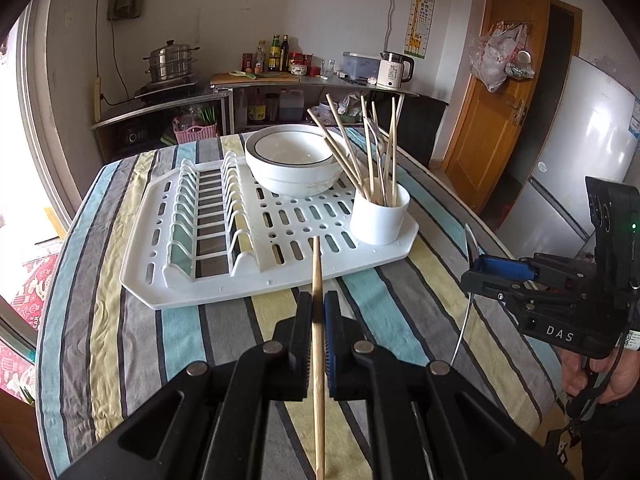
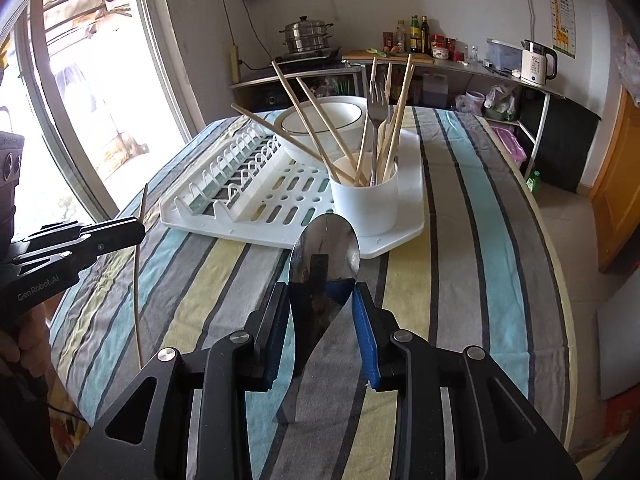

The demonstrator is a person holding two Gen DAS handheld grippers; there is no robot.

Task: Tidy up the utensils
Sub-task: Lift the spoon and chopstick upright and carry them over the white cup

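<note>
My left gripper is shut on a wooden chopstick, held upright above the striped cloth in front of the white drying rack. My right gripper is shut on a metal spoon, bowl end up; it also shows at the right of the left wrist view. A white utensil cup on the rack's near right corner holds several chopsticks and a fork. The left gripper appears at the left of the right wrist view.
Two stacked white bowls sit at the back of the rack. The striped cloth covers the round table. A counter with a steamer pot, bottles and a kettle stands behind. A fridge is at right.
</note>
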